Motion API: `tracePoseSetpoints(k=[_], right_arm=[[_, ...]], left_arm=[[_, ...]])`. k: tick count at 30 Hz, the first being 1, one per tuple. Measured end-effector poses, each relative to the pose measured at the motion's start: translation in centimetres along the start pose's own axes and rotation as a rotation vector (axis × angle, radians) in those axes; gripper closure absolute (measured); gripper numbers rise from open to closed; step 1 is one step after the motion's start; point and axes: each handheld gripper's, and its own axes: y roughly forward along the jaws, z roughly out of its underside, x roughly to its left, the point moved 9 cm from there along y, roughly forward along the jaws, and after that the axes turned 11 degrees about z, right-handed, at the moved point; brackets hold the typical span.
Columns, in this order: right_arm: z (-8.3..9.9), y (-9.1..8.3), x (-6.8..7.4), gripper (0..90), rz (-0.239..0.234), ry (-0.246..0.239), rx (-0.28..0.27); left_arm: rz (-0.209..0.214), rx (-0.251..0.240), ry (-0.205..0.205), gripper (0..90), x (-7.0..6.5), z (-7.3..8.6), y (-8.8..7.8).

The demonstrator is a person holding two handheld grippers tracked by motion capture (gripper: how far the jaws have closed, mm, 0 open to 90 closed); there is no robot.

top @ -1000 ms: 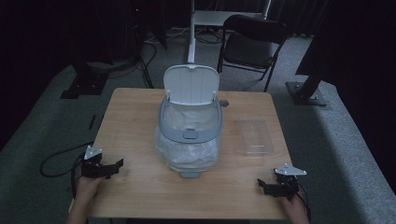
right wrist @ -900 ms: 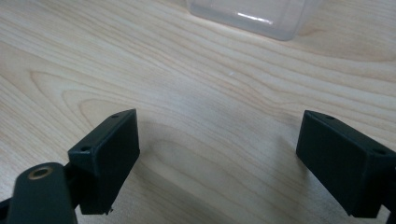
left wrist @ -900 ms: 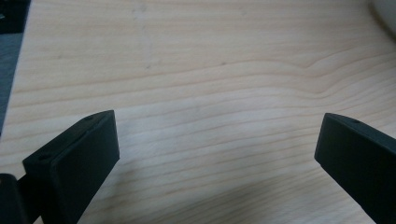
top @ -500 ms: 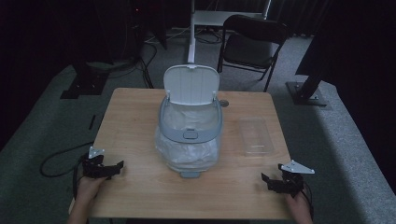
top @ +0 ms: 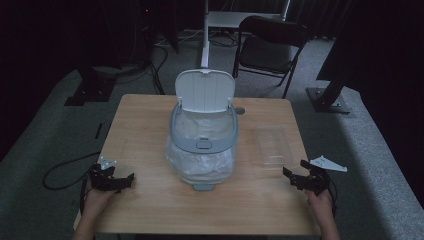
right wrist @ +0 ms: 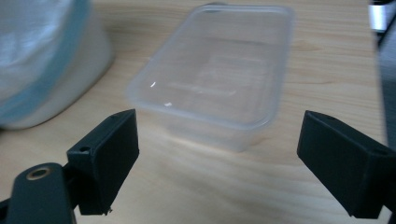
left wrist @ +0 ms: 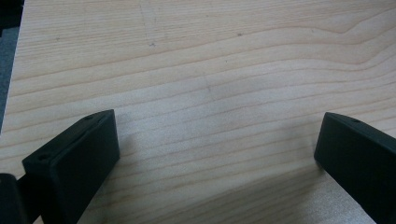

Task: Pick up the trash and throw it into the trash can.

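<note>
A small grey-and-white bin [top: 202,137] with its lid up and a clear plastic liner stands in the middle of the wooden table [top: 150,120]. To its right lies an empty clear plastic container [top: 273,144], which sits close ahead of the jaws in the right gripper view [right wrist: 219,70]. My right gripper [top: 296,176] is open at the table's front right, with nothing between its jaws [right wrist: 217,161]. My left gripper [top: 124,181] is open at the front left, over bare wood [left wrist: 217,154].
A black folding chair [top: 270,42] and a white stand pole [top: 205,30] are behind the table. A cable [top: 65,167] trails off the left edge. The bin's side [right wrist: 42,60] fills the left of the right gripper view.
Both grippers have drifted slightly toward the table's front edge; the right one has also moved a little outward. Both stay open and empty.
</note>
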Motion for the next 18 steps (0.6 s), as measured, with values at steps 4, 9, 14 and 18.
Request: tracePoseSetpoints(k=[4, 9, 14, 18], right_arm=[[-1.0, 0.8, 0.0, 11.5, -0.018, -0.005, 0.006], [-2.5, 1.9, -0.2, 11.5, -0.037, 0.008, 0.005], [-4.3, 3.1, -0.8, 11.5, -0.043, 0.039, -0.002], [-5.5, 4.2, -1.3, 11.6, -0.048, 0.056, 0.009]], left_arm=[[-0.001, 0.001, 0.001, 0.7, 0.0, -0.1, 0.1], [-0.005, -0.003, -0.006, 0.7, 0.0, -0.1, 0.1], [-0.014, -0.003, -0.015, 0.7, 0.0, -0.2, 0.2], [-0.015, -0.004, -0.017, 0.7, 0.0, -0.3, 0.3]])
